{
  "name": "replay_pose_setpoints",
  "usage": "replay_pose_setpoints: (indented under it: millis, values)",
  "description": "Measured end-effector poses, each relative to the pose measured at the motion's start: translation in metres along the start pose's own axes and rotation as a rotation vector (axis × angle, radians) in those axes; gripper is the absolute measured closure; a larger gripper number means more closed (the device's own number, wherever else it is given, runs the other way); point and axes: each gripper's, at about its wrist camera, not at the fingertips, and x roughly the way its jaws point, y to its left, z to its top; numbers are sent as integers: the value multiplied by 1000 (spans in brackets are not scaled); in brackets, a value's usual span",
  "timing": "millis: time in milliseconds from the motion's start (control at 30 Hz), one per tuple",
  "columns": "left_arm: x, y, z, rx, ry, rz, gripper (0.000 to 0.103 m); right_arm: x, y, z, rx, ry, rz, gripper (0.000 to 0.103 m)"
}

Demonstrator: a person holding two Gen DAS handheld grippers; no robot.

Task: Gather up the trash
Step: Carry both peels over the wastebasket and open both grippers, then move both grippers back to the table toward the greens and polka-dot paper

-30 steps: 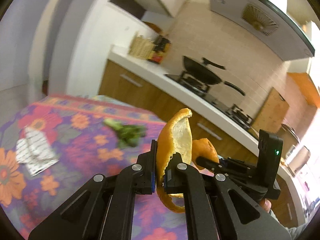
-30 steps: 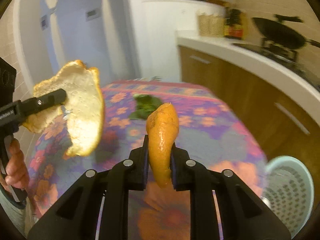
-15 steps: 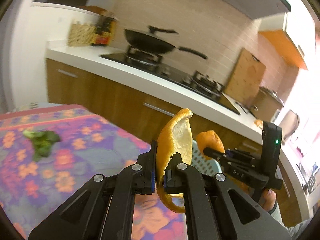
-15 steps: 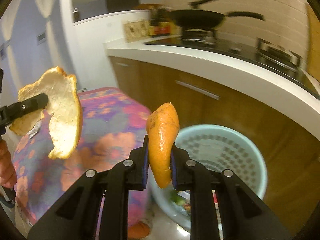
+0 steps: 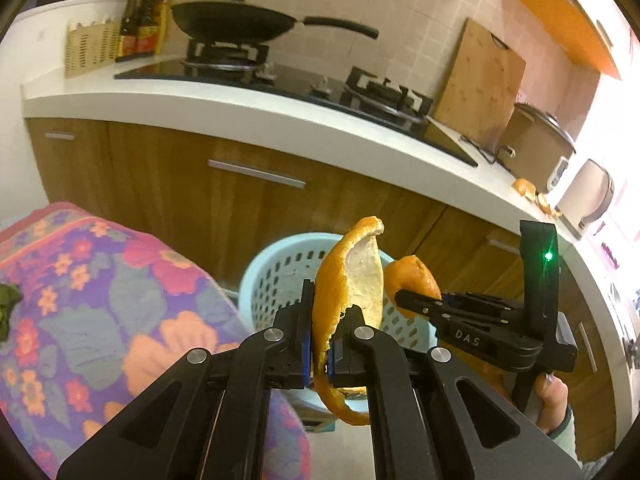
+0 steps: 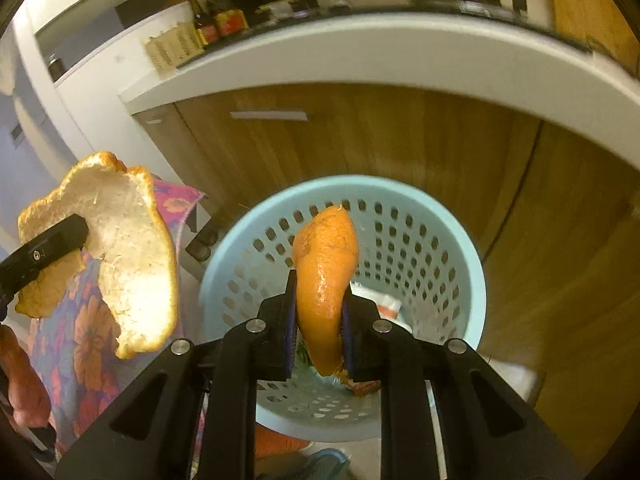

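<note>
Left gripper (image 5: 320, 344) clamps one peel (image 5: 348, 280) | right gripper (image 6: 318, 332) clamps a second peel (image 6: 326, 276) | one basket (image 6: 460, 248) beyond both | two peels, one basket.

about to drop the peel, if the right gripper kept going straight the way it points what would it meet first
Probably the basket: the right gripper, shut on its peel, aims into its open mouth, toward the trash inside. Depth is hard to judge.

Perforated plastic basket (image 6: 452, 248), glossy orange peel (image 6: 326, 264), wood-grain cabinets (image 5: 160, 176), floral cloth (image 5: 100, 320)
</note>
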Motion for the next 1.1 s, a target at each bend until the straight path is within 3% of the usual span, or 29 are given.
replay_pose_setpoints:
  millis: [333, 367, 467, 567, 600, 633, 700, 833, 933, 1100]
  values:
    - [34, -12, 2, 3, 46, 4, 100, 10, -15, -3, 31, 46, -19, 80]
    - [37, -12, 2, 1, 47, 2, 100, 11, -16, -4, 33, 47, -23, 75]
    - [44, -14, 4, -7, 49, -8, 99, 7, -18, -4, 39, 36, -30, 45]
    - [52, -18, 3, 7, 52, 2, 98, -2, -21, -2, 50, 13, -20, 45]
    - [55, -20, 2, 10, 55, 16, 87, -3, -22, -1, 53, 8, -23, 45]
    - [57, -20, 1, 10, 59, 28, 68, -6, -23, 0, 57, 2, -27, 45]
    - [58, -18, -3, 0, 59, 31, 58, -12, -26, 1, 66, -11, -24, 45]
    - [49, -11, -6, -22, 62, 3, 56, -19, -24, 2, 60, -30, -29, 45]
    - [33, -9, -5, -1, 39, 24, 51, -26, -13, 3, 40, -46, -10, 45]
    - [-3, 0, -2, -5, -25, 32, 50, -34, 13, 7, -10, -76, 22, 45]
